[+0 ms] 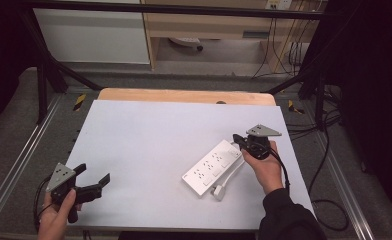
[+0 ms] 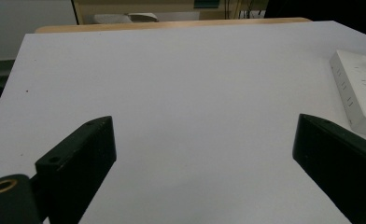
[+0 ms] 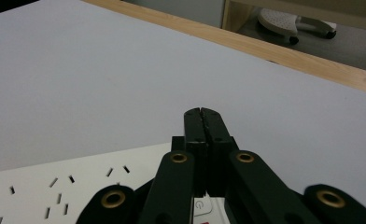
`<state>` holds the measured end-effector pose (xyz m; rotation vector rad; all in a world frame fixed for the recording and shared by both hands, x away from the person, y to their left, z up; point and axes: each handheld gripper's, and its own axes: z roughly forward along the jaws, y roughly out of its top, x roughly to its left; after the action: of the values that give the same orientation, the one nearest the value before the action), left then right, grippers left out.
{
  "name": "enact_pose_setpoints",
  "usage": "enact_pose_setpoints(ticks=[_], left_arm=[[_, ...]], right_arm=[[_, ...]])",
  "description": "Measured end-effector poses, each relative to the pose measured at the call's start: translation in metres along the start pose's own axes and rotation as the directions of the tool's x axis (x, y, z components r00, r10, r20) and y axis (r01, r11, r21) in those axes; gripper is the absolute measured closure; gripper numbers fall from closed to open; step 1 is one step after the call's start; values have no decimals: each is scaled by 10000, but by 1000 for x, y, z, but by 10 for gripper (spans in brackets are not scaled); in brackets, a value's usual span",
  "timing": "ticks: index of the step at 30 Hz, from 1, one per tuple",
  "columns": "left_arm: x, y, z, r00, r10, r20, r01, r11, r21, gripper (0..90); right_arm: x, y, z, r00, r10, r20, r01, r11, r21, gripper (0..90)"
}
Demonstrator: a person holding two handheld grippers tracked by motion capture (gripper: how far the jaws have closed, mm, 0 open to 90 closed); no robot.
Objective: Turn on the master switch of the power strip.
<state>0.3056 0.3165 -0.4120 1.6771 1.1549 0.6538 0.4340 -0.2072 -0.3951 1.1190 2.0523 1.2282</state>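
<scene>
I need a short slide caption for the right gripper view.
Right gripper, jaws shut, held just above the switch end of a white power strip.

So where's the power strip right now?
In the high view the power strip lies diagonally on the table's right half, its far end under the right gripper.

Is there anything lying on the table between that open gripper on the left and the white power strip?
Nothing: in the high view, only bare table separates the left gripper from the power strip.
</scene>
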Motion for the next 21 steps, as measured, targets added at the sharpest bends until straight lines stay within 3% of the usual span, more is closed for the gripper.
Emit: enact_pose_setpoints(ticks=[21], left_arm=[[1, 0, 0, 10000, 17, -28, -17, 10000, -10, 60]], right_arm=[[-1, -5, 10, 10000, -23, -21, 25, 9975, 703, 900]])
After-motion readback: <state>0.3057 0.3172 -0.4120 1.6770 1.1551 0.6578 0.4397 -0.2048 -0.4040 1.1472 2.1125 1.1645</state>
